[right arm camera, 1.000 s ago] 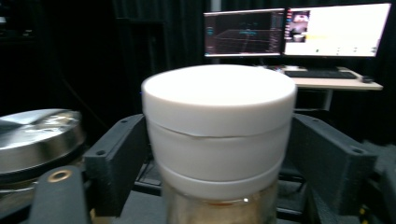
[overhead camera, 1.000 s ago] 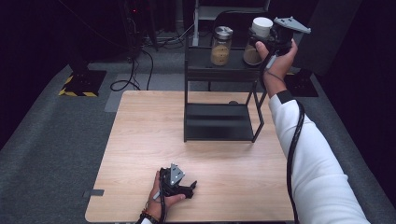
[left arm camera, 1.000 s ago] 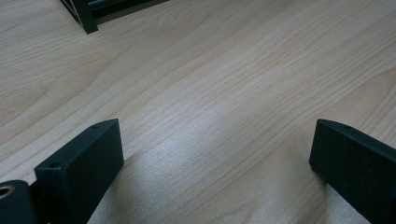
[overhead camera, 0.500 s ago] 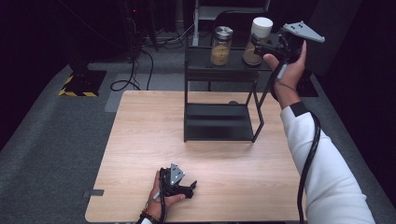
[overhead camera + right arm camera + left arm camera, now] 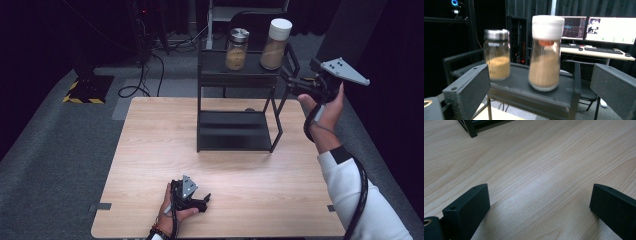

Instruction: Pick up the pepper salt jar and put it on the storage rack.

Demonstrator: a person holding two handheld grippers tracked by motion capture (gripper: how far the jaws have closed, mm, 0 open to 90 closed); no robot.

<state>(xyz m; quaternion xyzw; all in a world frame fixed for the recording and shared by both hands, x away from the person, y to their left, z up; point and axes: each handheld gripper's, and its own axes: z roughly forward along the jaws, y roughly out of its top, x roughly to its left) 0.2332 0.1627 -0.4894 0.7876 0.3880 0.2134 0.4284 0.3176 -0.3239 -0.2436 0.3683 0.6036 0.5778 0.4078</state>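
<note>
1. The right claw [image 5: 289,80] is held in the air off the right end of the black rack's [image 5: 235,75] top shelf, level with it and pointing at the two jars standing there.
2. Its jaws have just been opening and now stand wide apart with nothing between the pads; in the right gripper view the white-lidded jar [image 5: 545,53] shows through the gap, clear of both jaws.
3. That white-lidded jar [image 5: 275,44] stands upright on the right part of the top shelf, holds a tan powder, and has an orange band under its cap.
4. Just to its left on the same shelf stands the metal-lidded jar [image 5: 236,48], also upright, with a yellower filling; the two are near each other but not touching.
5. The right hand [image 5: 325,107] grips the tool from below, a white sleeve [image 5: 367,205] running down to the bottom right corner and a black cable looping along the forearm.
6. The left claw [image 5: 206,200] rests low over the near part of the wooden tabletop [image 5: 150,150], well apart from the rack.
7. In the left gripper view its jaws are spread wide over bare wood, and a foot of the rack [image 5: 471,130] shows at the top left.
</note>
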